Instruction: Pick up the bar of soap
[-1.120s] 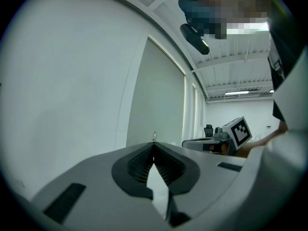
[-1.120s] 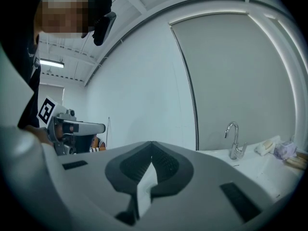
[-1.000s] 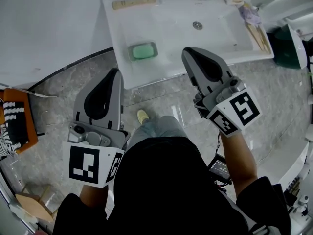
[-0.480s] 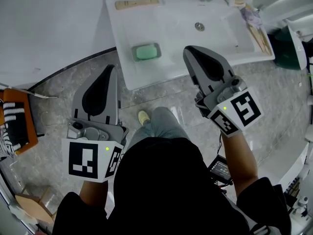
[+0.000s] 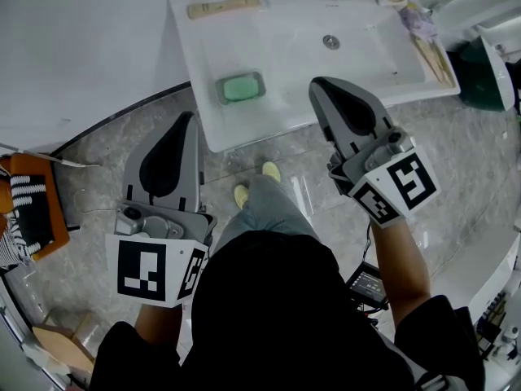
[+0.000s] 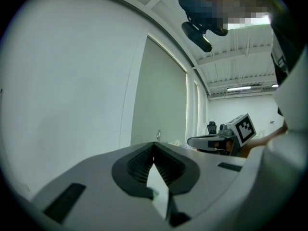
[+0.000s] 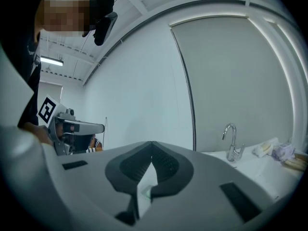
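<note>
- We hold the left gripper (image 5: 189, 119), a grey two-jaw tool with black ribbed pads, with its jaws closed together at the tips and nothing between them; the left gripper view (image 6: 153, 146) shows the pads meeting at a point.
- The right gripper (image 5: 319, 85) is the same kind of tool. Its jaws are also pressed together and empty, as the right gripper view (image 7: 151, 143) shows.
- Both tools point away from our body, roughly level, side by side and well apart. Each carries its black-and-white marker cube at the near end.
- Our right forearm (image 5: 396, 259) is bare and stretches forward from a dark sleeve. Our left hand sits hidden under the left cube.
- The left tool hangs over the grey marbled floor (image 5: 106, 149), its tip just short of the near left corner of the white rectangular sink (image 5: 194, 63).
- The right tool's tip reaches over the sink's near rim.
- The green bar of soap (image 5: 240, 87) lies in a shallow grey dish on the near left part of the sink. It is beyond the left tip and to the left of the right tip, touched by neither.
- Farther off, a chrome tap (image 7: 231, 141) stands at the sink's far edge, and a long beige object (image 5: 224, 5) lies at the far left corner.
</note>
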Available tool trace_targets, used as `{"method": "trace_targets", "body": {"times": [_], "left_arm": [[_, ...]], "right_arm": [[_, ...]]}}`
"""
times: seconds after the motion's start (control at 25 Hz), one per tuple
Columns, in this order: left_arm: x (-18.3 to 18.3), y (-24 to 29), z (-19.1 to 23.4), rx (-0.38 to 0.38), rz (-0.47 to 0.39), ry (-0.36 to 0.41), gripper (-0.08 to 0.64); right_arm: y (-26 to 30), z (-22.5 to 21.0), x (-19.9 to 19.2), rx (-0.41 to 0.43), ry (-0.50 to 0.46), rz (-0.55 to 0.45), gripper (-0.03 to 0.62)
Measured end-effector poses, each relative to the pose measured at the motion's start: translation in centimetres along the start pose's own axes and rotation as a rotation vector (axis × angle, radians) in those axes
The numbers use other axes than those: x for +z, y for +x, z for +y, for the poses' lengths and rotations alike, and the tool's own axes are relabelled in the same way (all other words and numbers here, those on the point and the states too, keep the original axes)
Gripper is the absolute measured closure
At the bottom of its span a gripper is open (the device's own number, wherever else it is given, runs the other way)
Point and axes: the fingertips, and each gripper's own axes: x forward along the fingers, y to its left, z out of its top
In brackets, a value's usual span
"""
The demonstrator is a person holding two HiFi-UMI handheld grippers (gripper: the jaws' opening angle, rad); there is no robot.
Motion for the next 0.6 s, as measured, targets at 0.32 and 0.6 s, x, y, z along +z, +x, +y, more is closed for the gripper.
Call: {"method": "trace_targets", "body": {"times": [0.32, 0.6], "left_arm": [[-0.2, 2.1, 0.0, 0.002, 0.027, -0.002, 0.554], [-0.5, 5.3, 0.2, -0.004, 0.053, 0.000, 0.554]], "right_arm": [[0.6, -2.4, -0.4, -0.007, 0.026, 0.001, 0.589], [2.3, -5.2, -0.7, 0.006, 0.038, 0.022, 0.589]]}}
